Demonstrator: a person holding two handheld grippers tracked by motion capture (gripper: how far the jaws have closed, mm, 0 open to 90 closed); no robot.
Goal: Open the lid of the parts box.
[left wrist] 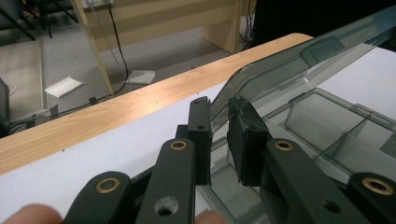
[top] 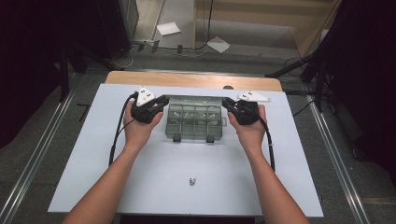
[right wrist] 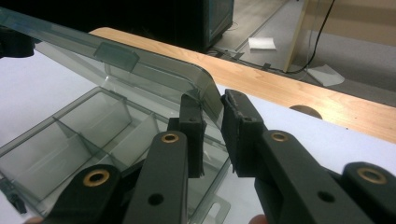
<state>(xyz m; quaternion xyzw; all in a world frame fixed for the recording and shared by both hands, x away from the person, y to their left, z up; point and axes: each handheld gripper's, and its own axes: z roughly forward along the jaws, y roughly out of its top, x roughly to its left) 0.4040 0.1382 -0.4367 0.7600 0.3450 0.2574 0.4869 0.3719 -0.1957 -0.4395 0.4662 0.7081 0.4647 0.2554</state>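
We pinch lid [left wrist: 280,60] corners, both grippers' fingers [left wrist: 247,140] narrow; high view shows screws [top: 192,181] at 6 o'clock of organizer box [top: 194,122].

Compartment box [top: 194,122]: clear, smoke-grey tint, lid [left wrist: 289,65] likewise. Both grippers, left gripper [top: 161,100] and right gripper [top: 227,101]: black with brass-coloured rivets. Bench [top: 187,158]: white sheet, light wood-grain strip along the far edge.

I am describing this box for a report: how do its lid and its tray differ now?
The lid stands tilted up; the tray lies flat on the table. The lid is one plain panel; the tray is split into compartments. Both are clear grey plastic.
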